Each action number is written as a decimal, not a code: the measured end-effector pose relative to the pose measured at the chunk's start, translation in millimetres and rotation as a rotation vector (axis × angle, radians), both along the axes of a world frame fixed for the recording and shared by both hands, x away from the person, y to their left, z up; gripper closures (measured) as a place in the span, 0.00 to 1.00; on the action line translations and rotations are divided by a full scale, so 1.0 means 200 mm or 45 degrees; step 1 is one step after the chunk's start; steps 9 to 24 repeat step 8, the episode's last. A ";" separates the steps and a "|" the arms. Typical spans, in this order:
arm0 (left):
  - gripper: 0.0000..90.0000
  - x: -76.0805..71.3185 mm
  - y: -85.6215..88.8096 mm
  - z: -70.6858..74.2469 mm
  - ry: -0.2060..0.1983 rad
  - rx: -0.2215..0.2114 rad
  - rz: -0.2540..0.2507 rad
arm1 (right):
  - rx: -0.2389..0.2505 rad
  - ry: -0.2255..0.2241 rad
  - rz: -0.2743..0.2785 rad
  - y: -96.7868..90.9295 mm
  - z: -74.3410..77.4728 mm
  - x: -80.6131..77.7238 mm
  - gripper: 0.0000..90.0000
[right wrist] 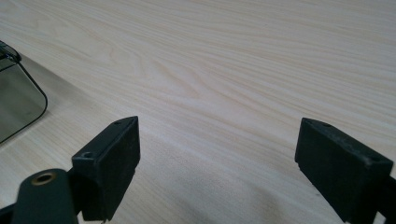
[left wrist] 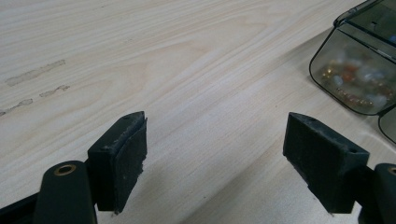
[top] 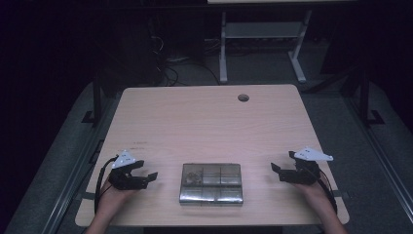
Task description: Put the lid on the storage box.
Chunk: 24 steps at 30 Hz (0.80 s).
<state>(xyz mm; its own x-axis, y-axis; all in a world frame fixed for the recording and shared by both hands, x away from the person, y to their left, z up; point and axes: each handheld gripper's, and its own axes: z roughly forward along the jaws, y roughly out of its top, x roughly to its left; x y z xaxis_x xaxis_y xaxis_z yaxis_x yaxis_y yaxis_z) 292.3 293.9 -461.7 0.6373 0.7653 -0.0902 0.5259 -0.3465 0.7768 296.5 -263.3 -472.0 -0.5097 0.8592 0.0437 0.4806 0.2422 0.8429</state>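
A clear, smoky plastic compartment box (top: 211,183) lies closed near the front edge of the light wooden table (top: 204,122). One compartment holds small mixed beads (left wrist: 357,79). My left gripper (top: 146,173) rests on the table to the box's left, jaws wide open with nothing between them (left wrist: 215,158). My right gripper (top: 278,171) rests to the box's right, also open and empty (right wrist: 217,163). A corner of the box (right wrist: 16,105) shows at the left of the right gripper view.
A round cable hole (top: 243,97) sits near the table's far edge. Faint tape marks (left wrist: 35,74) lie on the wood left of the left gripper. A white desk frame (top: 263,44) and cables stand on the dark floor beyond the table.
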 end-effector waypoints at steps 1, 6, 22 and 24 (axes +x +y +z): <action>0.24 0.00 0.00 0.00 -0.002 0.002 -0.002 | 0.000 0.000 0.000 0.00 0.00 0.00 0.15; 0.24 0.00 0.00 0.00 -0.002 0.005 -0.001 | 0.005 -0.003 -0.003 0.00 0.00 0.00 0.15; 0.24 0.00 0.00 0.00 -0.005 0.008 -0.002 | 0.005 -0.004 -0.004 0.00 0.00 0.00 0.15; 0.24 0.00 0.00 0.00 -0.005 0.008 -0.002 | 0.005 -0.004 -0.004 0.00 0.00 0.00 0.15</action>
